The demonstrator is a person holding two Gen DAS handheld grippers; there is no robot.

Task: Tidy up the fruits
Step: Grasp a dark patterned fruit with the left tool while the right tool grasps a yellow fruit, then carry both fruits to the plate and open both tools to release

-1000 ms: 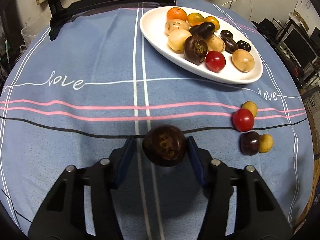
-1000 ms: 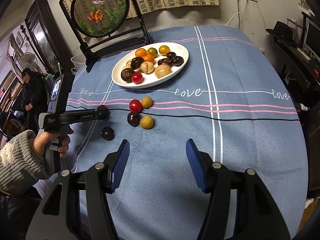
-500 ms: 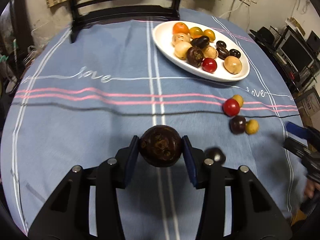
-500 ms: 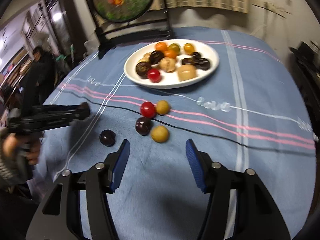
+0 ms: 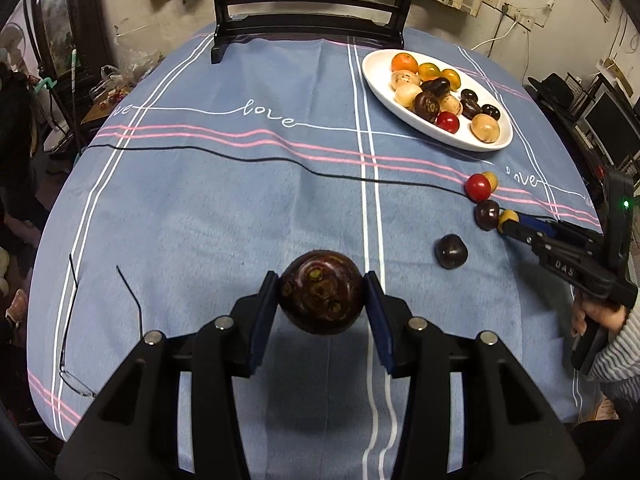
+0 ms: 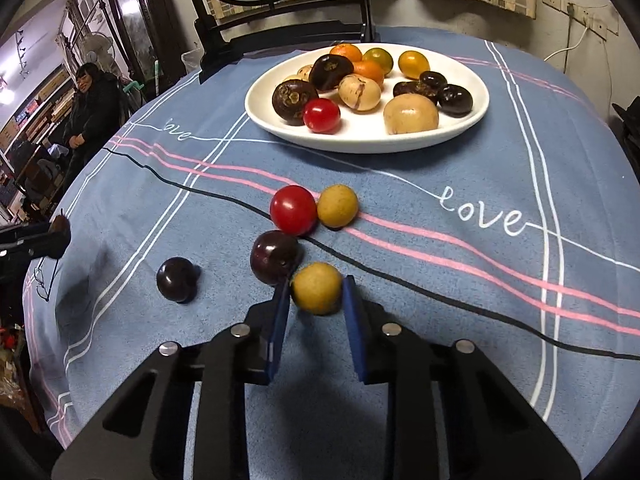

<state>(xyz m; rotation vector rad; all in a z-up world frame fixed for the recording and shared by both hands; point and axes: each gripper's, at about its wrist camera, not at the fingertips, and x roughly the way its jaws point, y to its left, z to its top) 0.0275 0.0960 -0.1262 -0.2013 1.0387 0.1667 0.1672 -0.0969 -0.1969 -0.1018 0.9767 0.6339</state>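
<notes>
My left gripper [image 5: 322, 300] is shut on a large dark brown fruit [image 5: 321, 298] and holds it above the blue cloth. My right gripper [image 6: 316, 292] has its blue pads on both sides of a yellow fruit [image 6: 317, 288] lying on the cloth. Beside it lie a dark purple fruit [image 6: 275, 257], a red tomato [image 6: 293, 209], another yellow fruit [image 6: 337, 205] and a small dark fruit [image 6: 177, 279]. The white plate [image 6: 474, 120] farther back holds several mixed fruits. The right gripper also shows in the left wrist view [image 5: 510, 224].
A pair of glasses [image 5: 76, 320] lies at the cloth's left edge. A black stand [image 5: 308, 20] with a round picture is at the table's far side. A person [image 6: 92, 108] sits beyond the table on the left. A desk with monitors [image 5: 608, 120] is at the right.
My left gripper closed on the dark brown fruit and lifted it back. My right gripper moved forward and down and narrowed around the yellow fruit.
</notes>
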